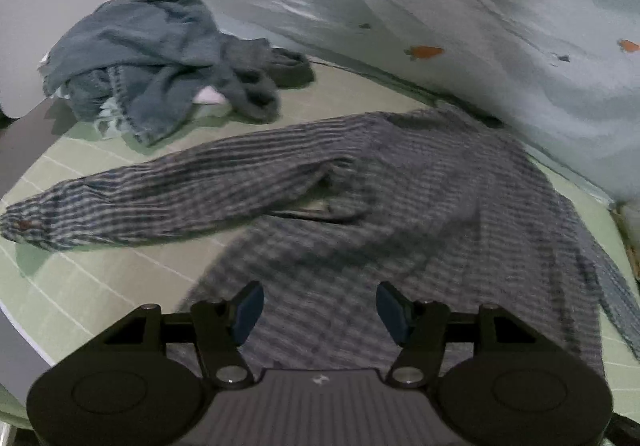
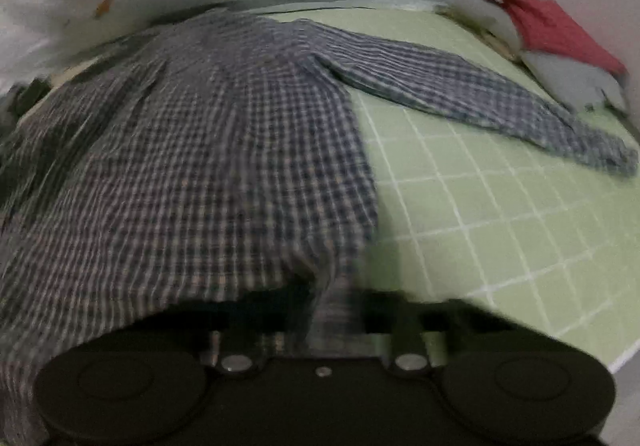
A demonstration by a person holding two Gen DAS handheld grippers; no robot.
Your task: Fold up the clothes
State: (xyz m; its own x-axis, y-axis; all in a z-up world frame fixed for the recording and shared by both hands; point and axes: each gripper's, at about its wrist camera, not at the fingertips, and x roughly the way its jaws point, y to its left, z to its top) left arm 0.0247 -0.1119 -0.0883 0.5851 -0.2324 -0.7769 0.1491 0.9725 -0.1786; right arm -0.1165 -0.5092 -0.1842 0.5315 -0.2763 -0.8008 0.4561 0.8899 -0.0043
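fingers of my left gripper (image 1: 320, 312) stand wide apart, nothing between the blue pads, hovering over the near edge of the checked shirt (image 1: 400, 214). those of my right gripper (image 2: 336, 320) are hidden: the shirt's hem (image 2: 332, 310) drapes over them and looks bunched and lifted there, so i judge them clamped on that cloth, though the pads themselves cannot be seen.

findings on the shirt: it lies spread on the green gridded sheet (image 2: 500, 214) ahead of both sets of fingers, body roughly flat with soft creases. one sleeve (image 1: 160, 198) runs out to the left of my left fingers; the other sleeve (image 2: 460, 86) runs out ahead and to the right of my right fingers. neither sleeve is laid across the body, and no fold line shows.

assessment: this garment is laid out, not folded; sleeves and body remain to be turned in.

further items: a crumpled blue-grey heap of clothes (image 1: 160, 58) ahead-left of my left fingers, unfolded. red and grey cloth (image 2: 560, 46) far ahead-right of my right fingers; its state cannot be told.
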